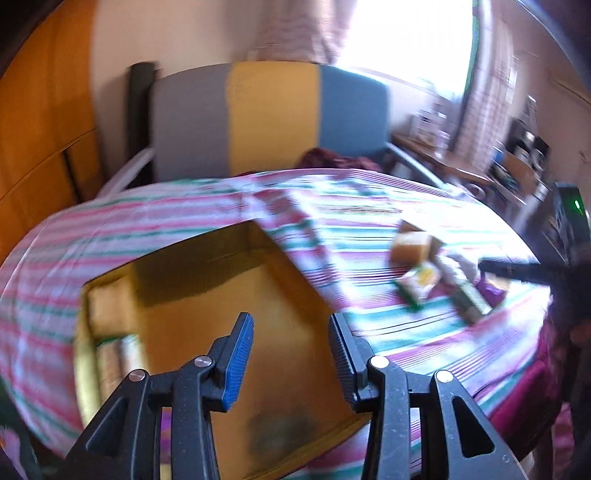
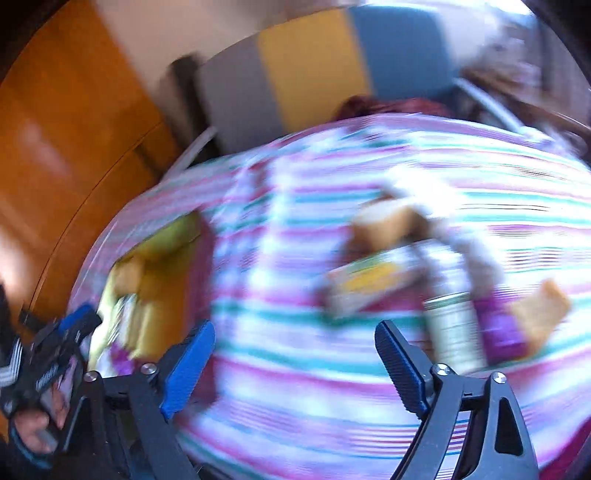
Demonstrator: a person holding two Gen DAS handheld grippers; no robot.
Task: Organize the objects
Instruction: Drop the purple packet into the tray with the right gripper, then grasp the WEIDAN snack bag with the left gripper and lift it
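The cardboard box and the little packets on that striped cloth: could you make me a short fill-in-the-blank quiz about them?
1. The open box is made of ____.
2. The cloth under it has a ____ pattern.
3. Between the left gripper fingers there is ____.
4. Seen from the left wrist, the packets lie to the box's ____.

Answers: cardboard; striped; nothing; right

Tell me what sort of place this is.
Probably a room in a home: a table under a striped cloth, a padded chair drawn up to it, a curtained window behind, and a wooden door or cupboard at one side.
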